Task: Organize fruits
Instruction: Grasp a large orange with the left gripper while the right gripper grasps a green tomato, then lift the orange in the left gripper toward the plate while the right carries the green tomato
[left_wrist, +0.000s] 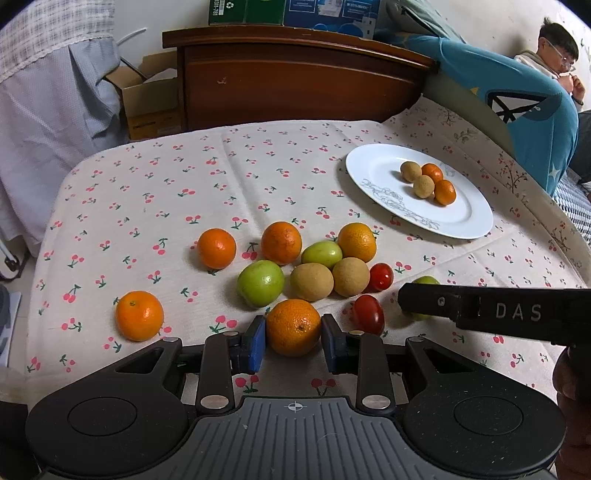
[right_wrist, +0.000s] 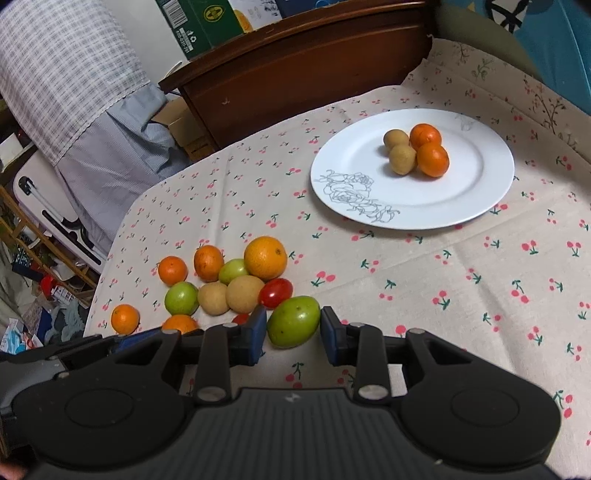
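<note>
My left gripper (left_wrist: 293, 341) has its blue pads against both sides of an orange (left_wrist: 293, 326) that rests on the cloth at the near edge of a fruit pile. My right gripper (right_wrist: 293, 334) has its pads on both sides of a green fruit (right_wrist: 294, 325), also on the cloth. The pile holds several oranges, green fruits, two brown longans (left_wrist: 312, 281) and two cherry tomatoes (left_wrist: 368, 314). A white plate (left_wrist: 461, 218) at the back right, also in the right wrist view (right_wrist: 480, 192), carries two oranges and two longans.
The table wears a cherry-print cloth (left_wrist: 184, 184). A wooden headboard (left_wrist: 295, 85) stands behind it, a cardboard box (left_wrist: 147, 99) at the back left. A person (left_wrist: 557, 55) sits at the far right. The right gripper's body (left_wrist: 498, 314) crosses the left wrist view.
</note>
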